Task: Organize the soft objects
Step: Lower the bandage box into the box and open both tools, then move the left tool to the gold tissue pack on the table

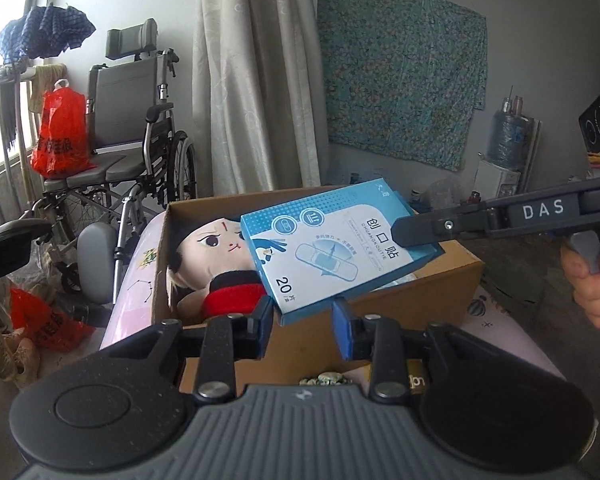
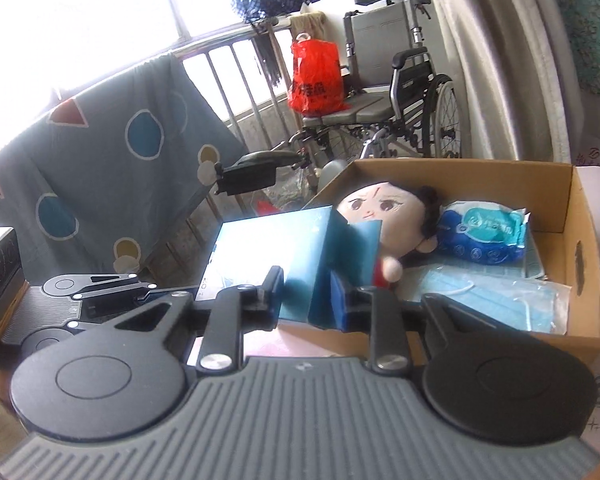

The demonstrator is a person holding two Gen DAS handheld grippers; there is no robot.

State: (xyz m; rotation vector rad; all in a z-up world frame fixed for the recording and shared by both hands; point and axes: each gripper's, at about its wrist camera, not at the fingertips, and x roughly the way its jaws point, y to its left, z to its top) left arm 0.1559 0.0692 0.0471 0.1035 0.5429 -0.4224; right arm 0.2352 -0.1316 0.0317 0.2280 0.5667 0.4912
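Above the near wall of the cardboard box [image 2: 584, 240], a blue bandage carton [image 1: 332, 256] hangs tilted in the air, one end pinched in the right tool [image 2: 306, 294]. It looks light and stiff, a thin paperboard shell that would dent if squeezed hard, so a hold across its narrow thickness near an end, as the right tool has it, seems the safest place. In the right wrist view the end flap of the carton appears folded open and sits between the pads, which press on it from both sides; the jaws stand narrow, set to the carton's thickness.

The left tool [image 1: 302, 328] hovers just below the carton's lower corner with its jaws partly apart, a modest gap, and nothing visibly between them; whether a pad brushes the corner I cannot tell.

Inside the box lie the soft things: a plush doll [image 2: 380, 216] with a red top, a blue pack of wipes [image 2: 484, 232] beside its head, and face masks [image 2: 500, 300] spread flat along the near side. All would give under a grip; the doll's body offers the easiest hold.
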